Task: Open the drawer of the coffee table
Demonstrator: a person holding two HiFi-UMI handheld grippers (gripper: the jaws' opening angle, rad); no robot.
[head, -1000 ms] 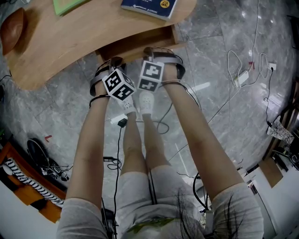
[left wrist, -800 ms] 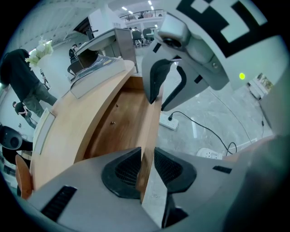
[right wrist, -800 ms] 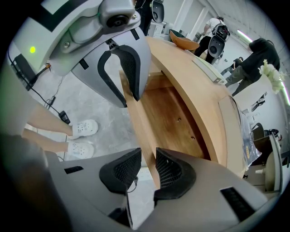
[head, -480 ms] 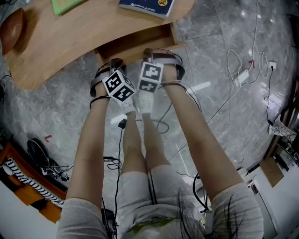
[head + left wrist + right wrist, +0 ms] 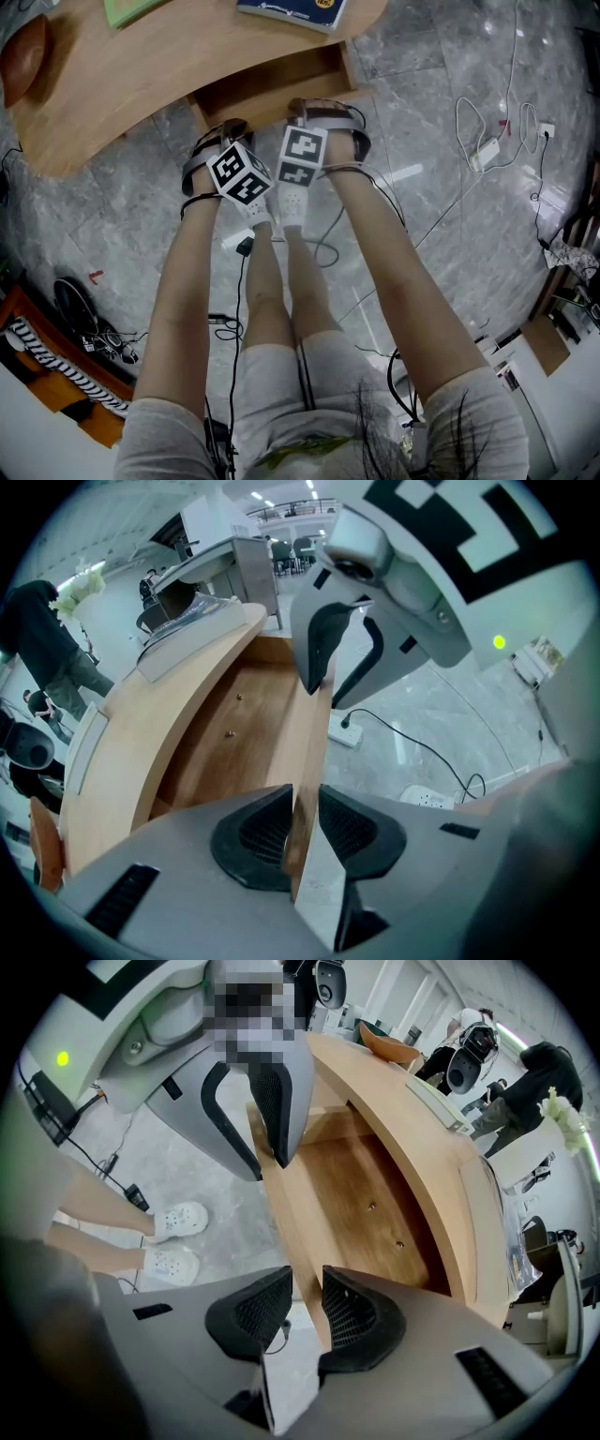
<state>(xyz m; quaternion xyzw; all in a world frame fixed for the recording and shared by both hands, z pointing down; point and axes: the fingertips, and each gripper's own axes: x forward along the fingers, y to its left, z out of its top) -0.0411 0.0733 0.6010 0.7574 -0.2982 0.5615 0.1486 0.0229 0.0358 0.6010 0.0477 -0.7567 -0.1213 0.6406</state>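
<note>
While the left gripper (image 5: 305, 829) and right gripper (image 5: 306, 1314) each have their fingers (image 5: 253, 834) pinching the front board of the drawer (image 5: 272, 92), which sits partly out under the counter (image 5: 141, 80), uneven pulling could skew and jam it, or the thin grip may slip.

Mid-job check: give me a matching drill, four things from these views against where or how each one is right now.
Things: 1 drawer; 2 book; 3 shoes; 4 left gripper.
States: a on the floor; b clamped on the drawer's front; c on the tabletop; d pulled partly out.
Pairs: 1-d; 2-c; 3-a; 4-b.
</note>
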